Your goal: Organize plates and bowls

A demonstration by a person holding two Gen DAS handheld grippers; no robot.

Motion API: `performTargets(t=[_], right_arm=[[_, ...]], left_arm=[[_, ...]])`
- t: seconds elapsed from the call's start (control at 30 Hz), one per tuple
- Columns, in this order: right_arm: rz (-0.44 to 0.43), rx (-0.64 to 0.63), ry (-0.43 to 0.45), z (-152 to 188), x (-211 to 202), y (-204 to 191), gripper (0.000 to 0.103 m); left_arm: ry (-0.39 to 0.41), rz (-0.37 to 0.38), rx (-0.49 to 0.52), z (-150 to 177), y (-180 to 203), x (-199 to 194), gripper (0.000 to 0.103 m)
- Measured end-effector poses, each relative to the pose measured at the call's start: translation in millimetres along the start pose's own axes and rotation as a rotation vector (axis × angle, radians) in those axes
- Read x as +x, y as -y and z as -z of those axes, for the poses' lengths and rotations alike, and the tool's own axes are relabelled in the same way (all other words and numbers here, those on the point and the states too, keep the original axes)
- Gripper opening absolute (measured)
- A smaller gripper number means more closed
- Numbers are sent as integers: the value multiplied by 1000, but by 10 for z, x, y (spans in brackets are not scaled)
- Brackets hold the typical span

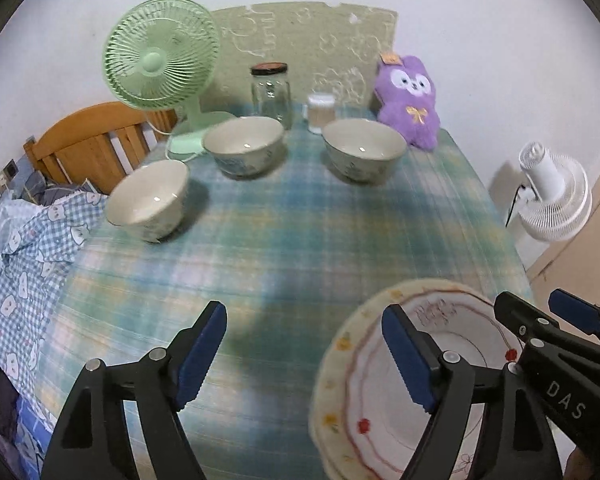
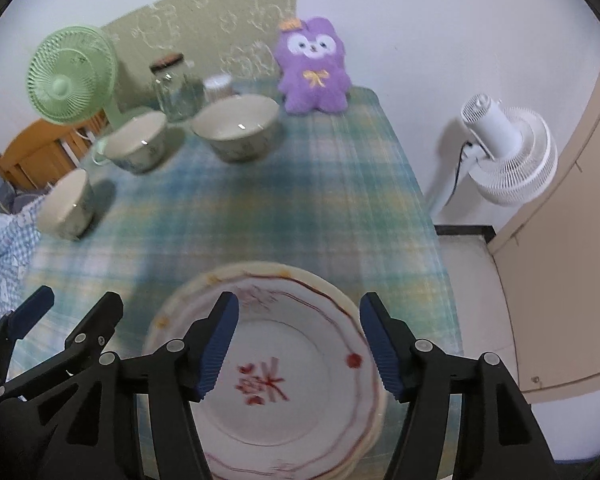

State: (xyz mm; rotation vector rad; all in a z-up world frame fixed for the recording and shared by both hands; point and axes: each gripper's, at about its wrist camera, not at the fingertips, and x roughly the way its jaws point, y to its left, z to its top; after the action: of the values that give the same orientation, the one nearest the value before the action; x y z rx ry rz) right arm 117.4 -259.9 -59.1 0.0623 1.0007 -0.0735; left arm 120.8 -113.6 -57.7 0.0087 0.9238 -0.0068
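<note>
A stack of cream plates with red flower patterns lies on the checked tablecloth at the near edge. My right gripper hovers open above the stack, its pads clear of it. My left gripper is open too, just left of the plates, with its right finger over their left rim and nothing held. Three pale bowls stand apart farther back: one at the left, one in the middle and one at the right. The right gripper shows at the edge of the left wrist view.
Along the back wall stand a green desk fan, a glass jar, a small cup and a purple plush toy. A white fan is on the floor to the right. A wooden headboard and checked bedding lie to the left.
</note>
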Motion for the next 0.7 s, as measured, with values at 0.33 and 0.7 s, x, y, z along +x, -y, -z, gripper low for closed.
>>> performTargets(t=[0.33,0.7], right_arm=[[48,39,35,-156,-262,-728,67],[46,72,55,-318,-113,-1609,67]], left_arm=[[18,41,-1,-250,-700,-154,83],[53,25,43,-523,-1511,43,83]])
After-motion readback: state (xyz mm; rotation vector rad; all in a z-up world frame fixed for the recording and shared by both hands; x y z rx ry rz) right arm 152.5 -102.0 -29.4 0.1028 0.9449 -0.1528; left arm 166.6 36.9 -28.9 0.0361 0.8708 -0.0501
